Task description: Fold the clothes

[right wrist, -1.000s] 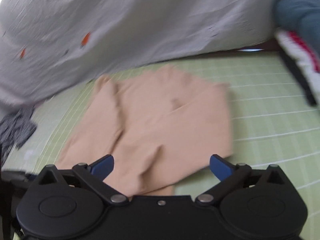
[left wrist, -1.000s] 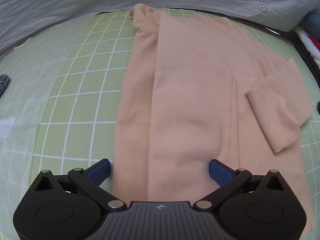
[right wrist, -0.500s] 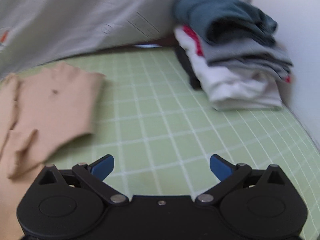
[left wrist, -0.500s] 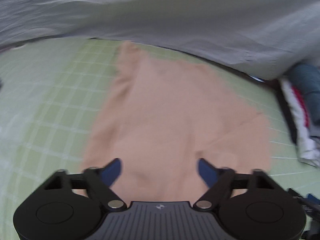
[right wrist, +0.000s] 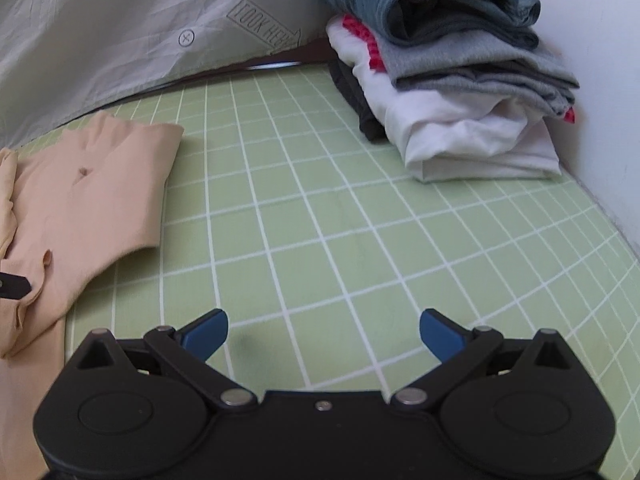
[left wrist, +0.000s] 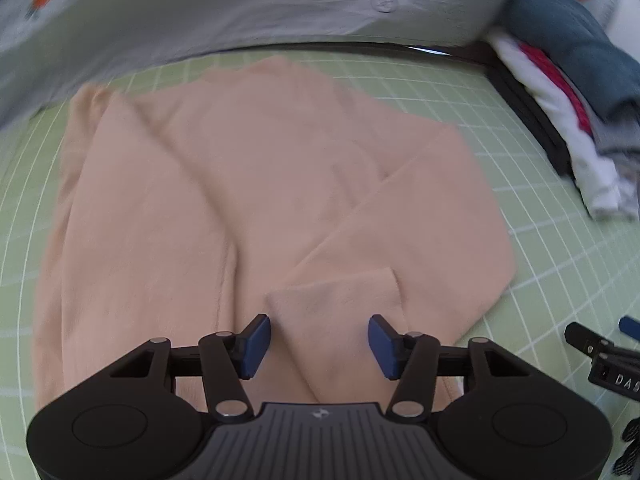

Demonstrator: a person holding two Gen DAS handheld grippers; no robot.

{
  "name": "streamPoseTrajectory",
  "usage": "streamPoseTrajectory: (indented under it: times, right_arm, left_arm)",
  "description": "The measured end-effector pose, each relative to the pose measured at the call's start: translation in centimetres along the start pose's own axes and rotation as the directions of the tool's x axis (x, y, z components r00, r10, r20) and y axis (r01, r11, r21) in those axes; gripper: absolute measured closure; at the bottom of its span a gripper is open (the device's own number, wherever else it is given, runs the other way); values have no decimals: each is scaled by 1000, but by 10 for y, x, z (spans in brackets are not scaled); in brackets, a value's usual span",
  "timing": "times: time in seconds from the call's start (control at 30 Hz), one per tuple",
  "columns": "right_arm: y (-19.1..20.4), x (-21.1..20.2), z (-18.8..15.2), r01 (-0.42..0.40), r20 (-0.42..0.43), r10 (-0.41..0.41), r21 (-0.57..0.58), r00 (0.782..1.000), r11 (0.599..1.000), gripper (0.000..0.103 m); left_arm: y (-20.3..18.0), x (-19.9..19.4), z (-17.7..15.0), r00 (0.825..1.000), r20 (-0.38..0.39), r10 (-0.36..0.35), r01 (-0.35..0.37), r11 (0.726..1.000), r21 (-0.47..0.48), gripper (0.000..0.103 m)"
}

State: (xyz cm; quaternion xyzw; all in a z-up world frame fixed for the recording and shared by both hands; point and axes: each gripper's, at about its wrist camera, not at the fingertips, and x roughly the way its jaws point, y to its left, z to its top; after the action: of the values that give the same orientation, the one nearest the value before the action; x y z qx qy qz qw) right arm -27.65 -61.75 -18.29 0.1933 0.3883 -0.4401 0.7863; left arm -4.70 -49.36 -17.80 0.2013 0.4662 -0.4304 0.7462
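A peach long-sleeved top (left wrist: 240, 180) lies flat on the green grid mat (left wrist: 540, 272), one sleeve folded back across its body. The cuff of that sleeve (left wrist: 332, 304) sits between the blue pads of my left gripper (left wrist: 318, 340). The jaws are closing around the cuff, and the pads do not visibly press on it. My right gripper (right wrist: 324, 330) is open over bare mat (right wrist: 320, 200) to the right of the top (right wrist: 88, 184), with nothing between its fingers. Part of it shows at the right edge of the left wrist view.
A stack of folded clothes (right wrist: 452, 80), teal on top with grey, white and black below, stands at the mat's far right corner against a white wall (right wrist: 608, 80). A crumpled grey sheet (right wrist: 120, 32) borders the far edge of the mat.
The left gripper swung right across the top and its jaws narrowed; the sleeve cuff now lies between them. The right gripper turned away from the top to bare mat, then held still.
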Motion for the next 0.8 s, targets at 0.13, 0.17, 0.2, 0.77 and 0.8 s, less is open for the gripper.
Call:
streamPoseTrajectory:
  times: [0.13, 0.17, 0.2, 0.77, 0.8]
  right_arm:
    - [7, -3, -9, 9, -17, -9, -7, 1000, 1000, 0]
    - [9, -3, -11, 11, -20, -12, -8, 1000, 1000, 0]
    - [12, -3, -13, 14, -24, -14, -9, 1000, 1000, 0]
    - [98, -42, -34, 65, 11, -65, -65, 998, 996, 0]
    - [106, -45, -34, 60, 17, -58, -72, 998, 996, 0]
  left_arm:
    - [-1, 1, 1, 999, 32, -7, 6, 999, 35, 69]
    - [1, -1, 2, 999, 44, -9, 7, 999, 40, 85]
    - [3, -2, 3, 998, 56, -13, 10, 999, 43, 94]
    - [171, -95, 28, 941, 336, 33, 41, 976, -212, 98]
    - [187, -99, 29, 938, 345, 42, 45, 970, -241, 98]
